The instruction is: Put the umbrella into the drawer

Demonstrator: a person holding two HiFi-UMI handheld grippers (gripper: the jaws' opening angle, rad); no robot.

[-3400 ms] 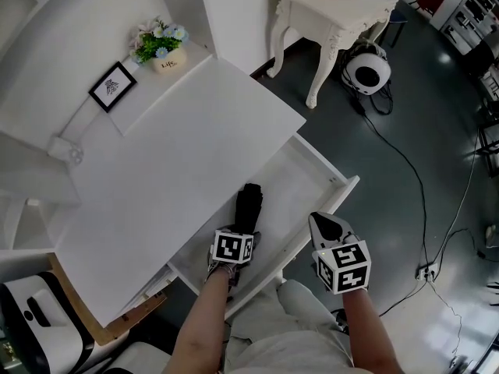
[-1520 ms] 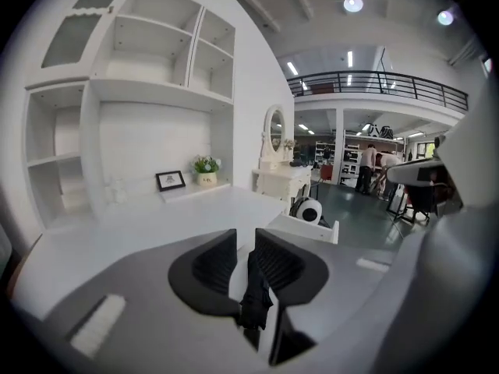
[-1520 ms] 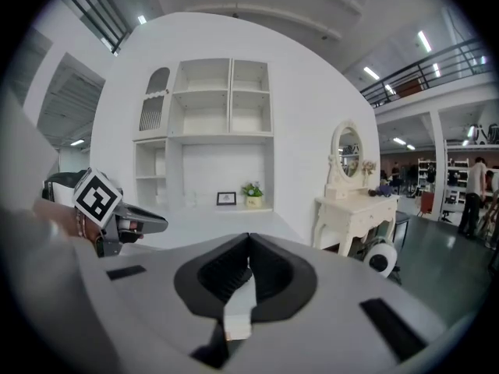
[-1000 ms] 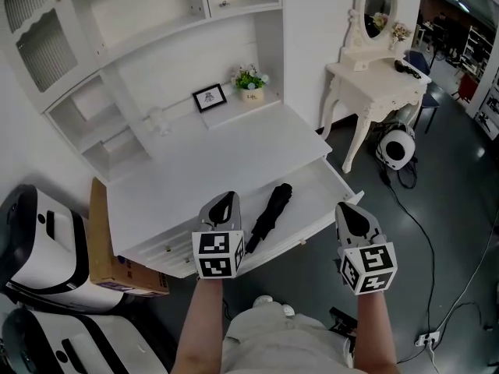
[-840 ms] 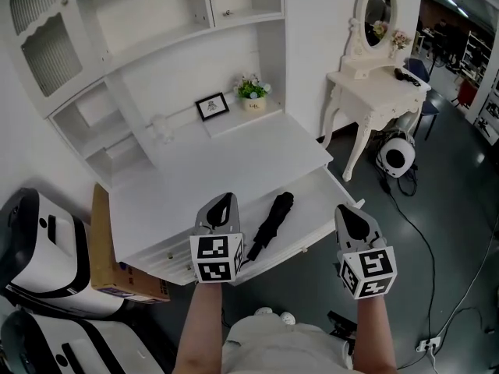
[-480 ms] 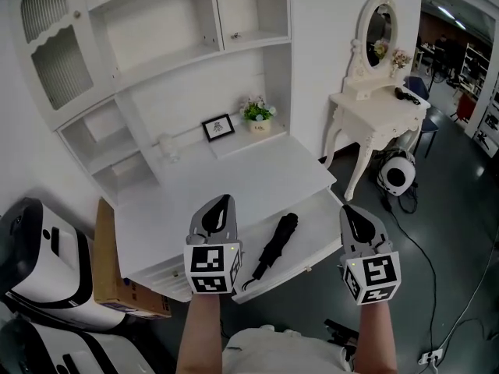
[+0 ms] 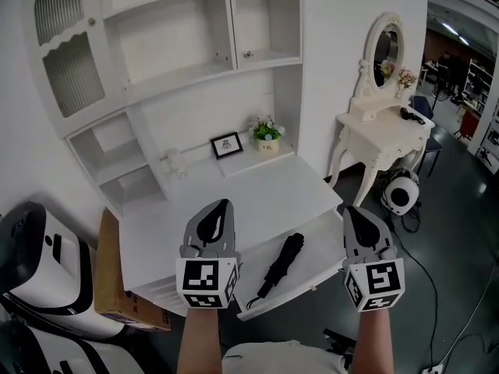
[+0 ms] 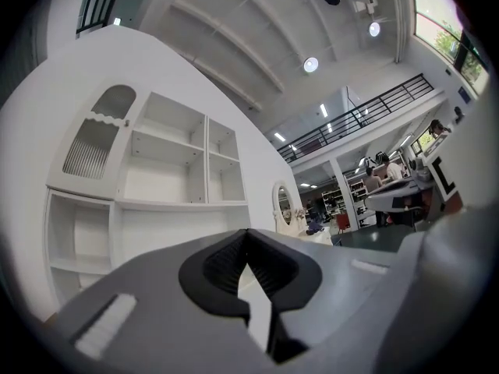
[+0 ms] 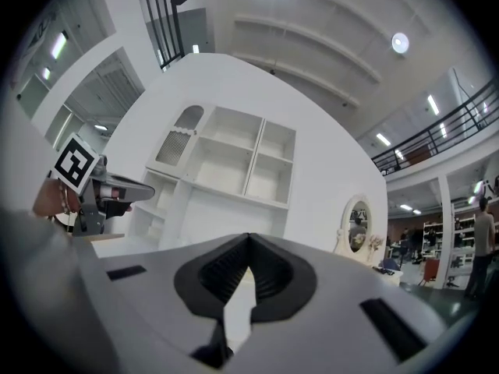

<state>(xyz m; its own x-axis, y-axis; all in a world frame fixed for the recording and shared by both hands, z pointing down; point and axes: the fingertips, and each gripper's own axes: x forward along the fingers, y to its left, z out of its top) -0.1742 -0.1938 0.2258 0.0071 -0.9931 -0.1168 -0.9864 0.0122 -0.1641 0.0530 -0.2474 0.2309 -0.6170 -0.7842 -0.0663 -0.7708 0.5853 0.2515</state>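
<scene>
A folded black umbrella (image 7: 282, 265) lies slantwise in the open white drawer (image 7: 320, 242) under the desk top. Nothing holds it. In the head view both grippers are raised in front of the desk, above the drawer. My left gripper (image 7: 221, 206) is left of the umbrella and my right gripper (image 7: 353, 211) is right of it, both apart from it. The left gripper (image 8: 248, 233) has its jaws together with nothing between them in its own view. The right gripper (image 9: 248, 237) looks the same in its own view, which also catches the left gripper (image 9: 100, 190) at the left edge.
The white desk top (image 7: 234, 201) carries a small picture frame (image 7: 227, 144) and a flower pot (image 7: 267, 133) under a shelved hutch (image 7: 179, 45). A vanity table with a mirror (image 7: 382, 123) stands right. A cardboard box (image 7: 117, 287) and a white machine (image 7: 39, 255) are at the left.
Both grippers have risen together and now point about level. The head view has tilted up to show more of the hutch. The umbrella stays in the drawer.
</scene>
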